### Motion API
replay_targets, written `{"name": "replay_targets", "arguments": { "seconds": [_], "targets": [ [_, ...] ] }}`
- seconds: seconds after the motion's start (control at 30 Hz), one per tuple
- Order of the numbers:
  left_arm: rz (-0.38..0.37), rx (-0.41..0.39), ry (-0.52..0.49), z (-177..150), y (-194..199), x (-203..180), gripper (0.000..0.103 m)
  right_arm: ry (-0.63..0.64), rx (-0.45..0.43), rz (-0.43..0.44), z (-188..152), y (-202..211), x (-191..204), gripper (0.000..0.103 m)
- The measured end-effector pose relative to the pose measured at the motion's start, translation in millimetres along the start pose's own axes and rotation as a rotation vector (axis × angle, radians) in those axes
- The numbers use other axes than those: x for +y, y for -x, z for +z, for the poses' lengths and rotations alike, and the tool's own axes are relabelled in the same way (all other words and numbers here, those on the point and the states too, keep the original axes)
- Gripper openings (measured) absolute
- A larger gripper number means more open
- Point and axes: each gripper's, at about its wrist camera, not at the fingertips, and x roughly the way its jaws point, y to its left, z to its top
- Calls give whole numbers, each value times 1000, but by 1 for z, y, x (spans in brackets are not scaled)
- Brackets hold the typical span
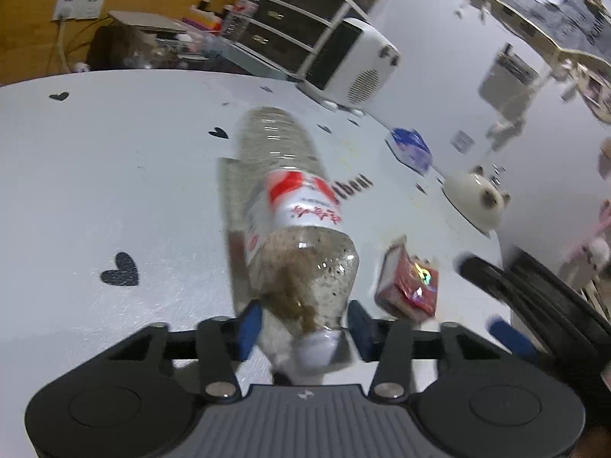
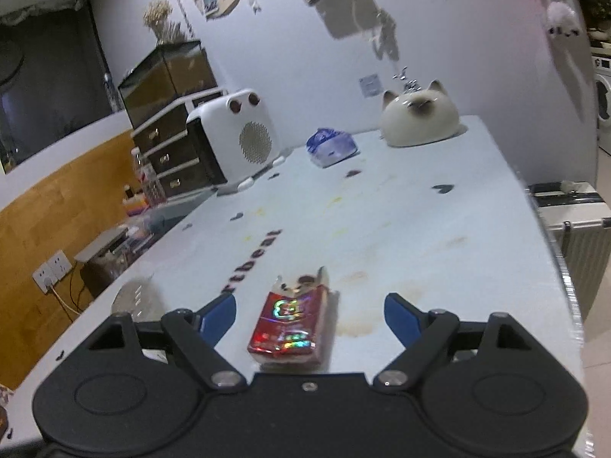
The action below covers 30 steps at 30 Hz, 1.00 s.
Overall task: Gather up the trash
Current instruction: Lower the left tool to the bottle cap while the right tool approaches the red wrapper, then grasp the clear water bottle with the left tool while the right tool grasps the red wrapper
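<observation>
Trash all on the white table [image 1: 114,191], none collected yet. Plastic bottle [image 1: 294,229] lying flat, cap end toward left gripper [image 1: 303,324], long axis running away; pads flanking its neck, contact unclear. Red cigarette pack [image 2: 288,328] flat between right gripper [image 2: 309,318] jaws, wide apart, torn end away. Blue wrapper [image 2: 331,147] untouched.
</observation>
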Motion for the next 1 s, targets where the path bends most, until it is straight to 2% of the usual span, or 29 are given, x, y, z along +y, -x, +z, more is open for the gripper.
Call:
{"name": "replay_targets", "arguments": {
  "seconds": [0.07, 0.37, 0.47, 0.53, 0.7, 0.83, 0.93, 1.0],
  "targets": [
    [6, 4, -36, -1, 7, 4, 40, 32, 10, 1, -2, -11, 9, 79],
    [-4, 36, -93, -9, 28, 16, 37, 89, 68, 2, -12, -45, 26, 75],
    [-20, 43, -126, -16, 37, 16, 37, 118, 93, -16, -17, -51, 31, 61],
    [-20, 43, -135, -19, 40, 16, 37, 129, 96, -10, -19, -47, 31, 56],
    [-18, 28, -144, -21, 47, 17, 37, 171, 120, 4, -26, -21, 29, 54],
    [-7, 21, -155, -20, 48, 18, 37, 191, 130, 31, -43, 19, 23, 54],
    [17, 10, -176, -19, 47, 16, 40, 230, 132, 45, -60, 50, 18, 54],
    [43, -2, -195, -18, 48, 14, 53, 244, 137, 64, -70, 72, 13, 54]
  ]
}}
